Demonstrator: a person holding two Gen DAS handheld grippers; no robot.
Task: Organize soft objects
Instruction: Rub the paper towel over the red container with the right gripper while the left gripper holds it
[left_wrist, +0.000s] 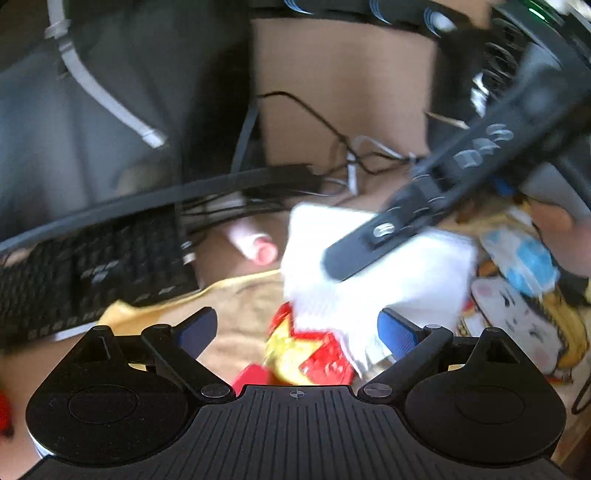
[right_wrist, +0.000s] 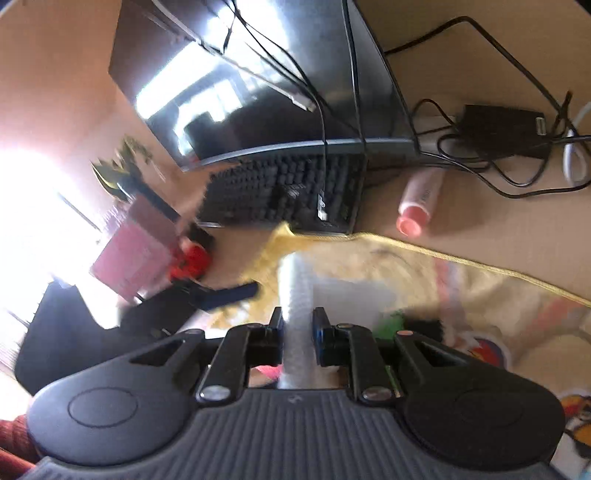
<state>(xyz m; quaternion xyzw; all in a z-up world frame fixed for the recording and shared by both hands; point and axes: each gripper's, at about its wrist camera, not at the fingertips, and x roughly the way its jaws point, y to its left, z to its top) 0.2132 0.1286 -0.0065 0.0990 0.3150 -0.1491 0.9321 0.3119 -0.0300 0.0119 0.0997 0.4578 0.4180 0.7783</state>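
Right gripper (right_wrist: 298, 328) clamped on white cloth (right_wrist: 295, 295) (blurred), left gripper (left_wrist: 297, 328) spread apart, nothing gripped

Keyboard (right_wrist: 284, 192) before monitor (right_wrist: 258, 85), beside tube (right_wrist: 419, 201)

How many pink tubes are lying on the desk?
1. The pink tube lies on the bare desk, just right of the keyboard and beyond the yellow cloth. More could be hidden under the cloth or behind the grippers.
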